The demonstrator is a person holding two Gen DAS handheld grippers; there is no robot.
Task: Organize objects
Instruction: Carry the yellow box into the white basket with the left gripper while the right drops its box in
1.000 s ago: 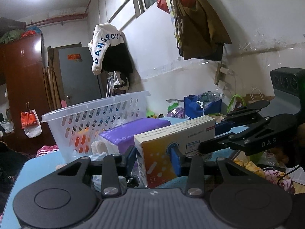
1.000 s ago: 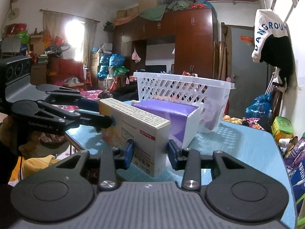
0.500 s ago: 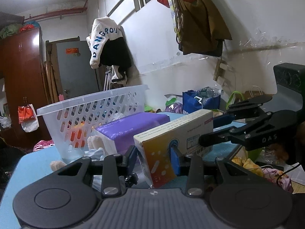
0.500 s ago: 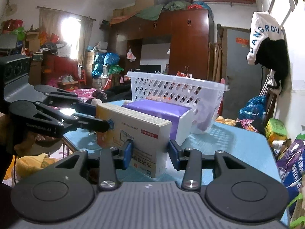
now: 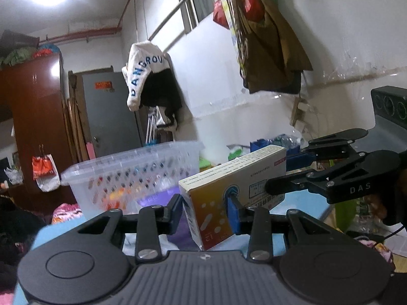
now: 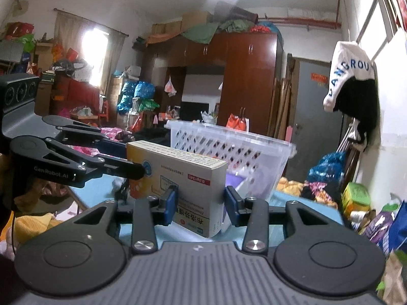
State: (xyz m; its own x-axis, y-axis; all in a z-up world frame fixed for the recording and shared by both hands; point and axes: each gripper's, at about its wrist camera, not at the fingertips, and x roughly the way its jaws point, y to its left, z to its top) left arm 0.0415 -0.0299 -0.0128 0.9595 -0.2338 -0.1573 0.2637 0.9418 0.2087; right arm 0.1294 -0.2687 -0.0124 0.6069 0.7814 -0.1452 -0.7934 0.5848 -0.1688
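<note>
My 2 grippers, L (image 5: pixel 204 212) & R (image 6: pixel 201 204), both clamp 1 box (image 5: pixel 236 190), tilted, held off the table (image 6: pixel 305 203) w/ basket (image 6: pixel 229 150) behind.

This is a lived-in, crowded home room used for storage as much as living. A tall brown wardrobe (image 6: pixel 250 81) dominates it, with boxes and bundled clothes (image 6: pixel 203 26) piled on top. Left of the wardrobe, stuffed bags (image 6: pixel 137 94) stack near a curtained window (image 6: pixel 94 50). Right of it stands a grey door (image 6: pixel 315 117), and a white-and-black jacket (image 6: pixel 353 76) hangs beyond.
</note>
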